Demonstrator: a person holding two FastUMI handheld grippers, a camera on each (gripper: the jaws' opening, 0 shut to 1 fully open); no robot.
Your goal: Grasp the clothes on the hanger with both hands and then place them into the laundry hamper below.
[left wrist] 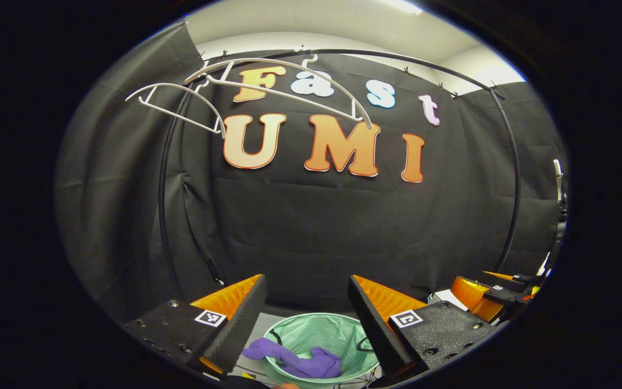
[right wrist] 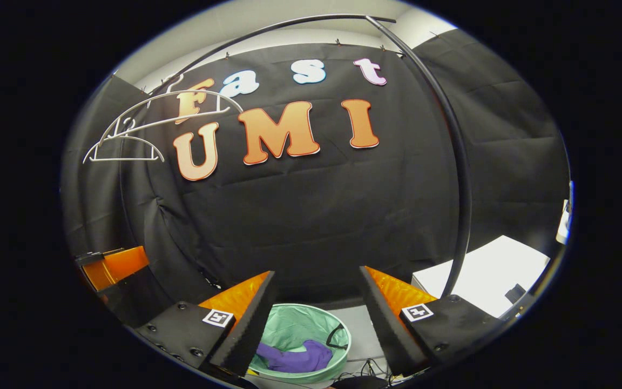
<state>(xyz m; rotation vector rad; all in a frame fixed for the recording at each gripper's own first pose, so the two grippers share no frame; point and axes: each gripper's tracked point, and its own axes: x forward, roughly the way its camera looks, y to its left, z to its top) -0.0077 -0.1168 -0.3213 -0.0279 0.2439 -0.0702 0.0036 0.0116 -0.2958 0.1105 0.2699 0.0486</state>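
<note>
Purple clothes point(left wrist: 300, 361) lie in green hamper point(left wrist: 343, 330) — both grippers spread, empty

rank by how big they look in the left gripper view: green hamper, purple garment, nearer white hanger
1. nearer white hanger, widest span across the picture
2. green hamper, partly hidden behind the left gripper fingers
3. purple garment, lying inside the hamper

The hamper sits farther off, so this is apparent size only.

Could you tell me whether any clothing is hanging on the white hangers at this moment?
No, the white hangers on the black rail are bare, and the purple garment lies in the green laundry hamper below.
</note>
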